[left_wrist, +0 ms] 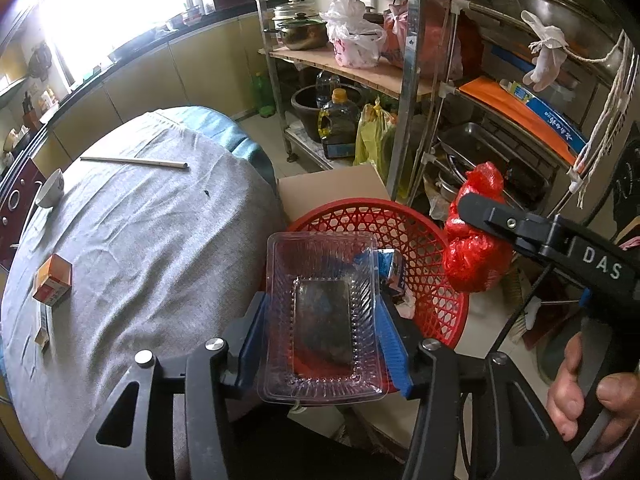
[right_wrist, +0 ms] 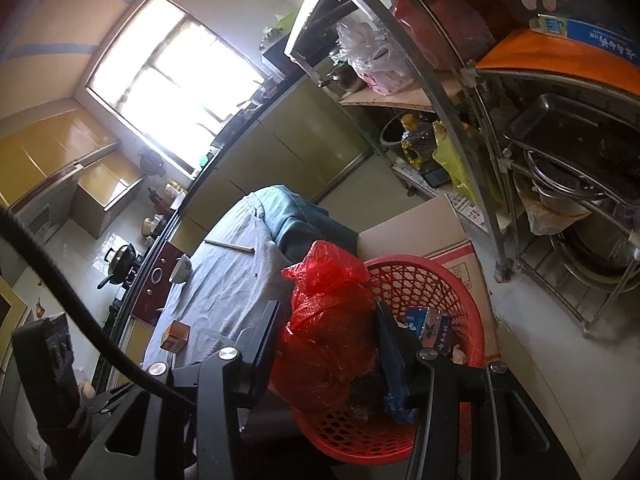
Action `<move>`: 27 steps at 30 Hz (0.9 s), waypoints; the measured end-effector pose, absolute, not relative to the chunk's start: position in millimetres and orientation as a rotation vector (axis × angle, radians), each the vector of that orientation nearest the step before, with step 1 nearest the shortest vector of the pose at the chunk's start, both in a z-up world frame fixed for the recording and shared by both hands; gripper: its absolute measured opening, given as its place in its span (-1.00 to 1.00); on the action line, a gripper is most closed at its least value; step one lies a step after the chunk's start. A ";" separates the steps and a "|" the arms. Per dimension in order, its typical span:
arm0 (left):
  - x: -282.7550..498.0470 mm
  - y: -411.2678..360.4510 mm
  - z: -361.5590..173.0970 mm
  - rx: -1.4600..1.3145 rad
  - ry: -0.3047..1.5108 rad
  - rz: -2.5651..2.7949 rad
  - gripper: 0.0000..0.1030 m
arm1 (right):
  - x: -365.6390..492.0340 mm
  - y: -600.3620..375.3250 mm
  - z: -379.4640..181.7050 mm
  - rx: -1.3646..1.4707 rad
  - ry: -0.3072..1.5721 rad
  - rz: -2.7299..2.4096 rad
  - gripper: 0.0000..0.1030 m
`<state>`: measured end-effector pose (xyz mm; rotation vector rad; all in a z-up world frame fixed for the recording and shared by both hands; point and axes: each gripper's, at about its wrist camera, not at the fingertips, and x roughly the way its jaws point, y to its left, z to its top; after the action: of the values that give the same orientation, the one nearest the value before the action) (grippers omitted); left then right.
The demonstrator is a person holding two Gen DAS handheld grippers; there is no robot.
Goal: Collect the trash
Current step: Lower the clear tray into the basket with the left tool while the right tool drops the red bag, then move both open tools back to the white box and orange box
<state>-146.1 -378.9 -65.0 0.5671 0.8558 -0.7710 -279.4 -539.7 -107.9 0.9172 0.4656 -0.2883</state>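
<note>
Left gripper [left_wrist: 320,320] fingers clamp clear plastic tray [left_wrist: 322,312] above red basket [left_wrist: 432,240]; right gripper [right_wrist: 328,344] grasps red bag [right_wrist: 328,320]

Home kitchen: pot [left_wrist: 302,32], counter [left_wrist: 132,46], stove [right_wrist: 120,264].

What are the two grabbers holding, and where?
Left gripper squeezes the clear plastic tray by its long sides. Right gripper pinches the red plastic bag around its middle.

red lattice basket [left_wrist: 424,240], crinkly red bag [left_wrist: 476,256], clear ribbed tray [left_wrist: 320,320], blue pads on black fingers [left_wrist: 394,344], grey cloth over the worktop [left_wrist: 152,248], orange-and-white box [left_wrist: 52,284].
</note>
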 end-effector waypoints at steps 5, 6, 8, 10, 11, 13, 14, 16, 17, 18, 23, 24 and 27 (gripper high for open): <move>-148.2 -379.7 -61.6 0.566 0.840 -0.781 0.10 | -274.4 -542.0 -110.5 0.916 0.474 -0.284 0.00; -148.7 -379.6 -60.8 0.566 0.835 -0.783 0.10 | -273.6 -542.4 -110.7 0.919 0.475 -0.280 0.01; -149.3 -379.7 -59.5 0.571 0.827 -0.781 0.10 | -272.9 -543.2 -110.8 0.928 0.474 -0.267 0.11; -149.2 -378.9 -58.0 0.569 0.824 -0.781 0.10 | -273.1 -542.6 -108.9 0.921 0.471 -0.271 0.11; -148.4 -378.7 -57.4 0.568 0.823 -0.779 0.13 | -272.9 -542.4 -109.0 0.918 0.470 -0.270 0.11; -147.0 -377.4 -56.5 0.562 0.821 -0.774 0.20 | -272.7 -541.2 -107.5 0.913 0.467 -0.268 0.11; -146.0 -376.1 -55.9 0.557 0.819 -0.769 0.24 | -272.5 -540.5 -107.0 0.912 0.467 -0.268 0.11; -143.7 -372.9 -55.3 0.550 0.820 -0.761 0.28 | -271.6 -539.5 -106.4 0.912 0.468 -0.264 0.11; -143.2 -370.9 -54.9 0.546 0.822 -0.758 0.30 | -270.2 -539.5 -107.1 0.912 0.471 -0.263 0.11; -142.3 -368.4 -54.4 0.540 0.822 -0.756 0.30 | -268.8 -538.3 -106.9 0.911 0.474 -0.262 0.11; -136.7 -351.2 -48.0 0.506 0.810 -0.741 0.32 | -258.9 -528.6 -102.8 0.897 0.488 -0.245 0.11; -134.6 -345.9 -45.8 0.494 0.806 -0.736 0.33 | -255.9 -525.6 -100.6 0.890 0.491 -0.240 0.11; -128.1 -331.1 -40.7 0.459 0.797 -0.715 0.34 | -245.4 -512.5 -93.8 0.862 0.502 -0.221 0.11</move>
<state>-128.1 -331.1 -40.7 0.4591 0.7973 -0.7146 -245.4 -512.5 -93.8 0.8625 0.5017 -0.2210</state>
